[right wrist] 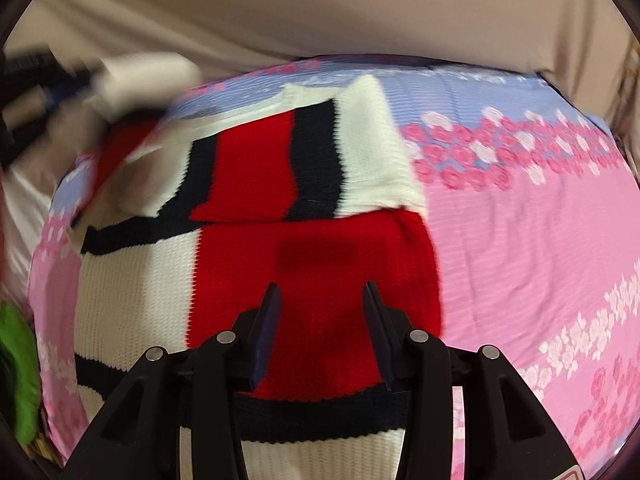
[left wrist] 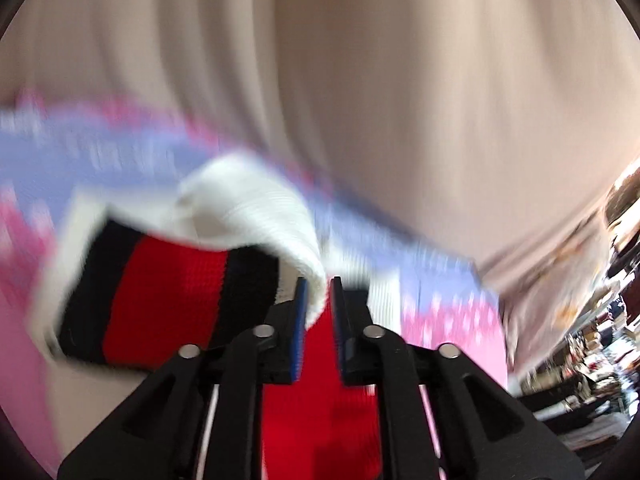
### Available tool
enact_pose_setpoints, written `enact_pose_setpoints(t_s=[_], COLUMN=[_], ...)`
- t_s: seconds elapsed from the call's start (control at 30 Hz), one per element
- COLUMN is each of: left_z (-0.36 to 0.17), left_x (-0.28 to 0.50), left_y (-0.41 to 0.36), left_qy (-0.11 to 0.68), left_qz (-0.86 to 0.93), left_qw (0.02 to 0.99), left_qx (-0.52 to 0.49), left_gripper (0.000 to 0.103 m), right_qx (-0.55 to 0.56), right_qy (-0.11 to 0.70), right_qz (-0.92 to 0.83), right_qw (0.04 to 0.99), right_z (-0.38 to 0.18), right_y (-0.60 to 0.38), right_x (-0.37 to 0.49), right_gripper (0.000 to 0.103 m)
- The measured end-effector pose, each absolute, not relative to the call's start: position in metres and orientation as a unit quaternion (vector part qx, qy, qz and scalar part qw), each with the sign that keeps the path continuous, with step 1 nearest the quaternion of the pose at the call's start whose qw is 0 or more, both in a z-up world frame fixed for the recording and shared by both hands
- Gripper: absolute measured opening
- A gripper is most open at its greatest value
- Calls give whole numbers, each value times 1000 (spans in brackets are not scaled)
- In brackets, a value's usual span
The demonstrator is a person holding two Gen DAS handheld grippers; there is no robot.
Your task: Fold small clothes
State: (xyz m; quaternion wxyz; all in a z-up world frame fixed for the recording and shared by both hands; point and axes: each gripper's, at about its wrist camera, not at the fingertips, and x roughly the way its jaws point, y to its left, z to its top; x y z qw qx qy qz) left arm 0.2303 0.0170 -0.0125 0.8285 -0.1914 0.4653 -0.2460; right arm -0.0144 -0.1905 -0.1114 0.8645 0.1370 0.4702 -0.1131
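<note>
A small knitted sweater [right wrist: 312,276] in red, white and navy lies on a pink and lilac flowered sheet [right wrist: 520,240]. Its right sleeve [right wrist: 312,168] is folded across the chest. My right gripper [right wrist: 320,292] is open and empty just above the red body panel. My left gripper [left wrist: 319,284] has its jaws nearly closed on the white knit edge of the left sleeve [left wrist: 168,292] and holds it lifted, blurred by motion. In the right wrist view that sleeve and the left gripper [right wrist: 80,84] show at the far left.
A beige curtain or sheet [right wrist: 320,8] hangs behind the bed. A green cloth [right wrist: 18,372] lies at the left edge of the bed. A cluttered room [left wrist: 592,340] shows at the right in the left wrist view.
</note>
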Motion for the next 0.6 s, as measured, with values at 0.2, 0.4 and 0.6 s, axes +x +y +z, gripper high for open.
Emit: enact_pose_setpoints(t_s=[0.2,0.4,0.6], left_z=[-73,-103,-124], left_x=[183,195,214], left_y=[52,153,188], left_qy=[510,511,519], left_qz=[-181,-54,-9], left_qw=[802,785,753], left_qx=[-252,-346,-404], left_gripper=[50,50,50], right_qx=[147,139,177], right_qy=[460,447,479], right_qz=[-122,-74,-83], right_qw=[867,881,856], right_z=[-106,-96,-122], right_y=[-213,-203,-202], right_x=[-22,41,123], right_gripper=[47,57,68])
